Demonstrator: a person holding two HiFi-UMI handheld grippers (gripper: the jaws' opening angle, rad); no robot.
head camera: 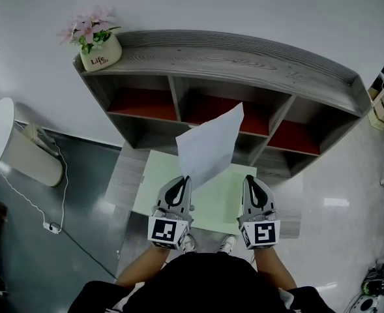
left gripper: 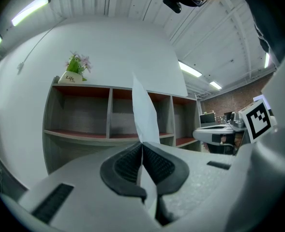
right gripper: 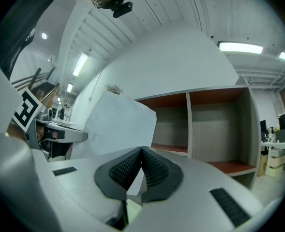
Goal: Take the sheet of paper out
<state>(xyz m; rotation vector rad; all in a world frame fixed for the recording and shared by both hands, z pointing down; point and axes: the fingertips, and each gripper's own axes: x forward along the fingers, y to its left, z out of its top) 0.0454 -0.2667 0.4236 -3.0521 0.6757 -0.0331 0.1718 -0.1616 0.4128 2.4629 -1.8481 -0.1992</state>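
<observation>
You hold two grippers, the left gripper (head camera: 187, 178) and the right gripper (head camera: 248, 178), each with one marker cube. There is one sheet of paper (head camera: 210, 145). One wooden shelf unit (head camera: 244, 54) stands ahead, with three red-floored compartments in view. On its top, at its left end, sits one flower pot (head camera: 100, 51). In front of the shelf unit is one pale green table (head camera: 224, 201). To the shelf unit's left are one round white bin (head camera: 15, 149) and one cable (head camera: 61, 194).

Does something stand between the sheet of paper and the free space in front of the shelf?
Nothing visible does. The left gripper is shut on the lower corner of the sheet of paper, which stands in the air before the wooden shelf, above the green table.
</observation>
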